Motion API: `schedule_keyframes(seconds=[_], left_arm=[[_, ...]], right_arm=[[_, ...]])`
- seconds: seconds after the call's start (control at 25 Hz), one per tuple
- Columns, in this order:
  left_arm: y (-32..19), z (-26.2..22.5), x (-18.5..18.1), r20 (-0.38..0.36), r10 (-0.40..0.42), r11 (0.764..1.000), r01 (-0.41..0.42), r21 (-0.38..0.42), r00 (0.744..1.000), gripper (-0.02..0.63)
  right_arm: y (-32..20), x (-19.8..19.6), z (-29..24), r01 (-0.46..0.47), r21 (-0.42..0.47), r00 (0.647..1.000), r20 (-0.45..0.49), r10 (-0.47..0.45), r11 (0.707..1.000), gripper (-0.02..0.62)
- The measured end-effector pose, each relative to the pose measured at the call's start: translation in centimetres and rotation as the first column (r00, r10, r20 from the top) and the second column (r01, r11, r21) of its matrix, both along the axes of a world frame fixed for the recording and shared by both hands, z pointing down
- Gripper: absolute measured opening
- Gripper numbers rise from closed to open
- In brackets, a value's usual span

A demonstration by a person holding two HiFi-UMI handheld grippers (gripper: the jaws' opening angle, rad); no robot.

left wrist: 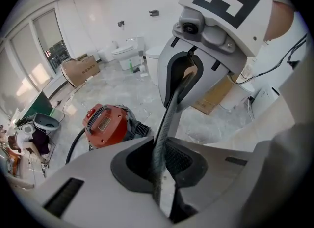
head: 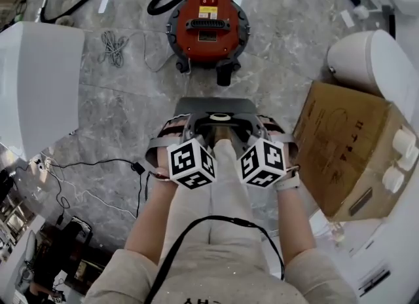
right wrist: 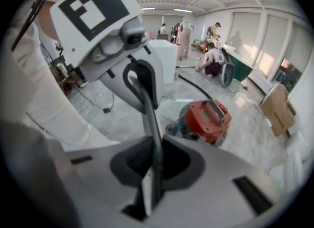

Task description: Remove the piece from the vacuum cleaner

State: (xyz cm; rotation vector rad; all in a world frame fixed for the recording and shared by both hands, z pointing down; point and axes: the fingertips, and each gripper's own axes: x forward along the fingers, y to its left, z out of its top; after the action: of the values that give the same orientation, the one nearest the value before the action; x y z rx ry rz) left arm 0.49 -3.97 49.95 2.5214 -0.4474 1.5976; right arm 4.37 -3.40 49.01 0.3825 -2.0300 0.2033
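Head view: head-worn; faces forward and steeply down onto the grey veined marble floor point(head: 118, 113); widest and farthest of the three.
Left gripper view: rides on the left gripper point(left wrist: 159, 183); faces along its jaws, slanting down; very close to the thin grey flat piece point(left wrist: 166, 119), seen edge-on between the clamped jaws.
Right gripper view: rides on the right gripper point(right wrist: 153, 183); same arrangement, mirrored, facing the opposite way.
Shared by all three: round red vacuum cleaner body point(head: 208, 31), floor, piece.
Shared by gripper views: each frames the opposite gripper at close range.
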Motion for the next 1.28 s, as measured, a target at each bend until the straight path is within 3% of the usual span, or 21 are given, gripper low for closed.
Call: schedule_keyframes(seconds=[0.2,0.4,0.72,1.28], left_arm=[[0.6,-4.0,0.4,-0.068,0.024,0.997,-0.029,-0.072,0.997,0.063],[0.2,-7.6,0.3,-0.065,0.070,0.996,-0.073,-0.054,0.995,0.063],[0.7,-13.1,-0.4,-0.102,0.058,0.995,-0.066,-0.074,0.993,0.063],[0.1,-21.5,-1.6,-0.143,0.062,0.997,-0.068,-0.036,0.988,0.063]], right_arm=[[0.5,0.2,-4.3,-0.042,-0.037,0.997,0.061,0.044,0.998,0.048],[0.2,0.0,-7.7,-0.042,-0.026,0.996,0.081,0.044,0.999,0.048],[0.6,-0.7,-13.3,-0.011,-0.019,0.996,0.085,0.013,1.000,0.046],[0.2,-2.0,-21.9,-0.002,0.050,0.990,0.143,-0.005,0.999,0.046]])
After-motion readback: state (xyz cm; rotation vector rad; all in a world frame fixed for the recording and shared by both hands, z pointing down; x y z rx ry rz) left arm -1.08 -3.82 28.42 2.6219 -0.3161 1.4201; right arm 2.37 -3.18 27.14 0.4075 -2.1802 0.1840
